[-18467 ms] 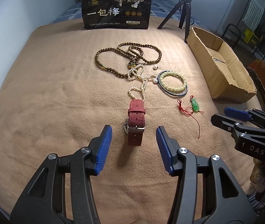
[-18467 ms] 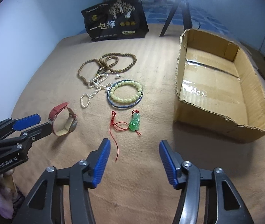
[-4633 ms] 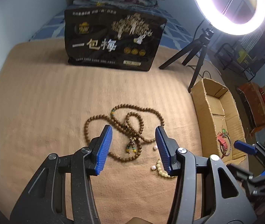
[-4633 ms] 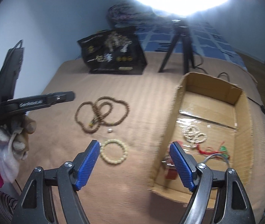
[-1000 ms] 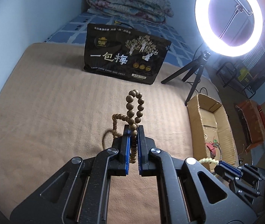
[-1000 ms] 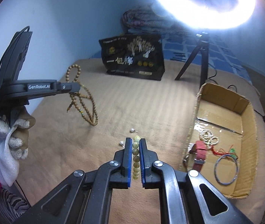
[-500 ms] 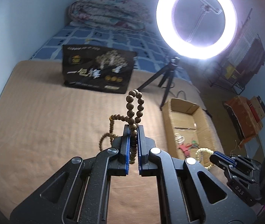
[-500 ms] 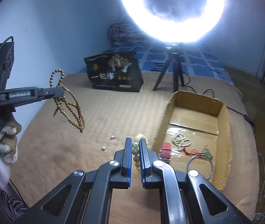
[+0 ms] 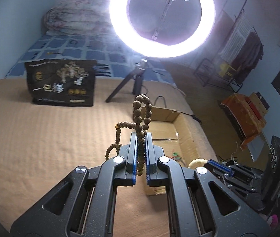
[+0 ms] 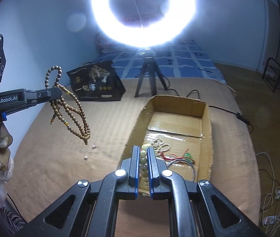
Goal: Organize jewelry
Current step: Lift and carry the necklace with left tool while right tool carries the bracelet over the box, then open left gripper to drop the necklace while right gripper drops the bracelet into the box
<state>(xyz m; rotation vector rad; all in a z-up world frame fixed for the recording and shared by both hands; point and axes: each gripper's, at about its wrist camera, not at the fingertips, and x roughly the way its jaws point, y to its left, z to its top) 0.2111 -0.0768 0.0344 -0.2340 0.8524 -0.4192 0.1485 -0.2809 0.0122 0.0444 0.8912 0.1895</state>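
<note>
Both hand-held grippers have swung toward the cardboard box point(image 10: 207, 118): left hand-held gripper point(image 9: 141, 138) clamps the wooden bead necklace point(image 10: 74, 116), right hand-held gripper point(image 10: 143, 154) the pale bead bracelet point(image 10: 143, 154); release only once well over the opening.

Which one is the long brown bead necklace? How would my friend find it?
Start at the cardboard box on the tan blanket, then look left and up in the air. The left gripper pinches the brown bead necklace, which dangles in long loops. Its beads are small, dark and wooden; the right gripper holds fat, pale yellow ones.
</note>
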